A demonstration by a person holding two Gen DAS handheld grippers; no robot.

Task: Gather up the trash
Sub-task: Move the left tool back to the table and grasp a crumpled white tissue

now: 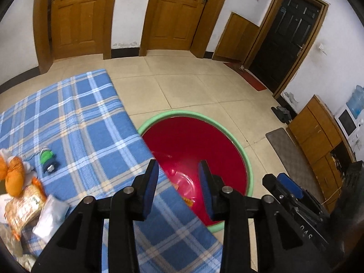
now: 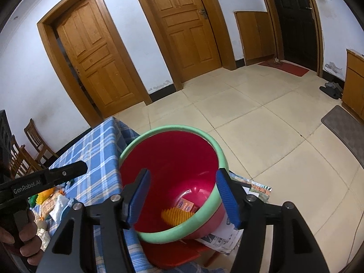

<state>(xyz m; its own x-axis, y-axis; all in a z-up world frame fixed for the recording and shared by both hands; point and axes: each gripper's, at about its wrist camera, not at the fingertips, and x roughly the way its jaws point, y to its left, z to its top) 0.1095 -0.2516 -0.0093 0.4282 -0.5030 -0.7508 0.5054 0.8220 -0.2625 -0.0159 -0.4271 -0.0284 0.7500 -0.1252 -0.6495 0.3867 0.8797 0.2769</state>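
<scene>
Left wrist view: left gripper fingers apart, empty, over bucket. Remaining trash lies on bench, off to its left; right gripper fingers also apart, empty, farther off.

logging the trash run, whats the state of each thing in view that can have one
left gripper: open, nothing between its pads
right gripper: open, empty, above the bucket
red bucket: upright, an orange packet and a yellow ridged item in its bottom
wooden doors: shut
snack packets: still on the checked cloth
</scene>
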